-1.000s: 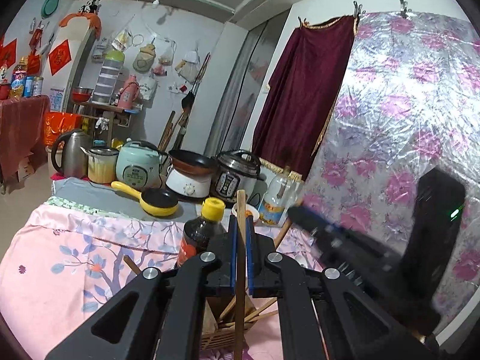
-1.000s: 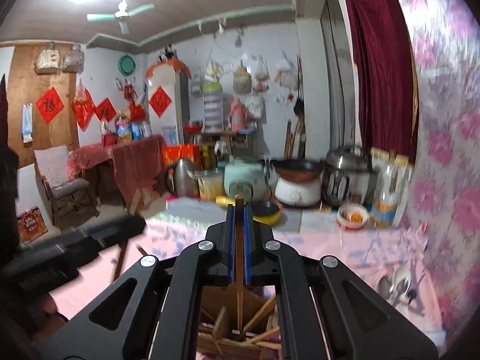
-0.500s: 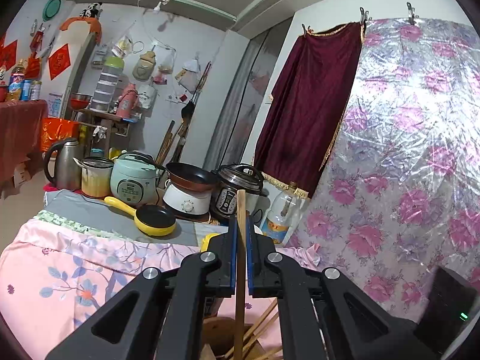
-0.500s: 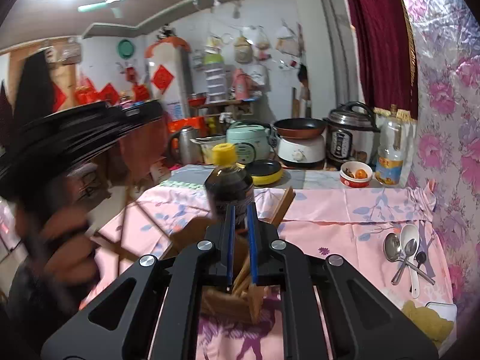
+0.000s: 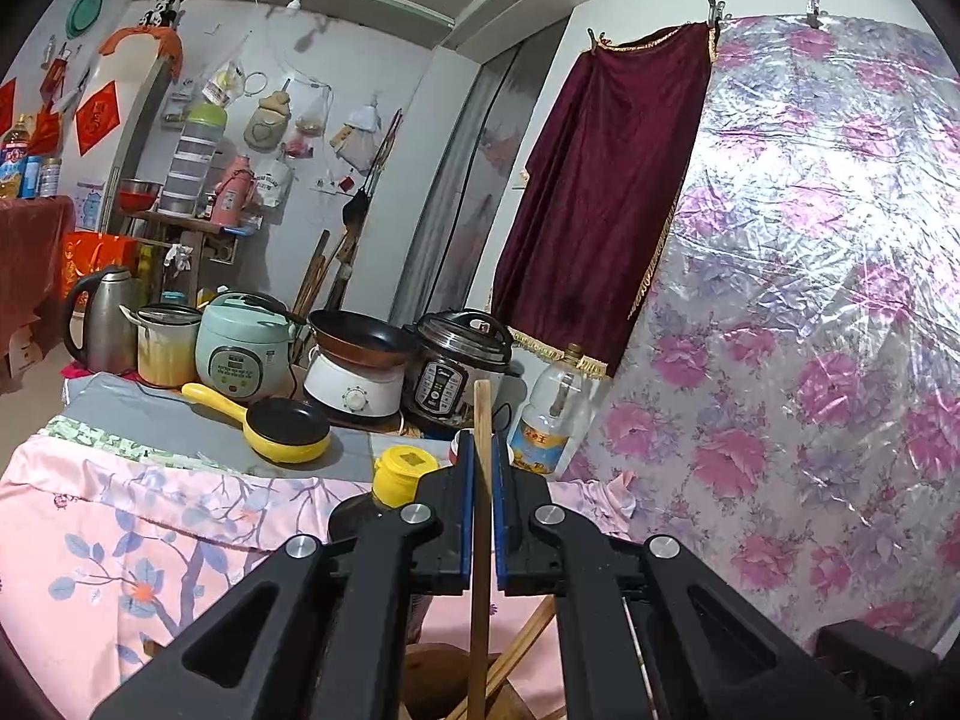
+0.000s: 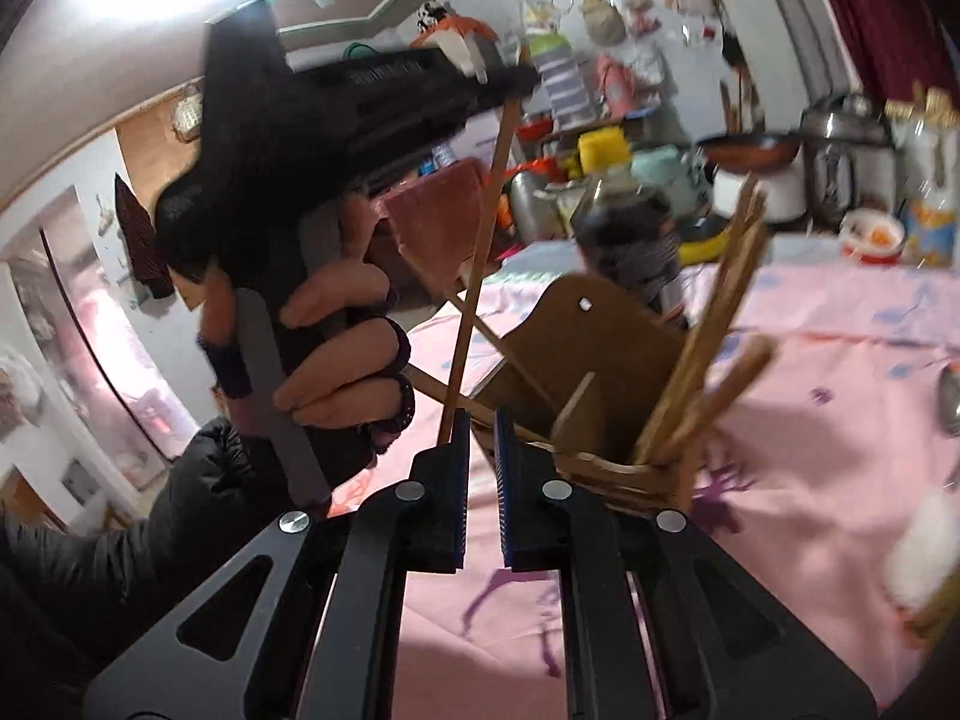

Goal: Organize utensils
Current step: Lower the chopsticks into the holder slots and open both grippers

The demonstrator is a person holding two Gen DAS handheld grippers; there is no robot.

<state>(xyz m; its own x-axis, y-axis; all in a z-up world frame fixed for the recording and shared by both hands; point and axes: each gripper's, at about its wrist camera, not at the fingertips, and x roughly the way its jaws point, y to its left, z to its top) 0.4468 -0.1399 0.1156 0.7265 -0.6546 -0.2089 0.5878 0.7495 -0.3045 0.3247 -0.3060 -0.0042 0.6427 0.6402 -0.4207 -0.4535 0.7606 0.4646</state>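
My left gripper (image 5: pixel 481 450) is shut on a wooden chopstick (image 5: pixel 480 546) held upright above the wooden utensil holder (image 5: pixel 444 684). In the right wrist view the left gripper (image 6: pixel 504 84) holds that chopstick (image 6: pixel 480 258) with its lower end beside the holder (image 6: pixel 600 372). Several chopsticks (image 6: pixel 708 330) stand in the holder's right compartment. My right gripper (image 6: pixel 481 426) is empty, its jaws slightly apart, just in front of the holder.
A dark sauce bottle with a yellow cap (image 5: pixel 396 480) stands behind the holder. A yellow pan (image 5: pixel 282 426), rice cookers (image 5: pixel 240 348) and a kettle (image 5: pixel 102 318) line the back. Spoons (image 6: pixel 951 396) lie at the right on the pink cloth (image 6: pixel 810 420).
My right gripper let go of its chopstick, backed off and tilted down towards the holder. My left gripper has risen slightly, still holding its chopstick.
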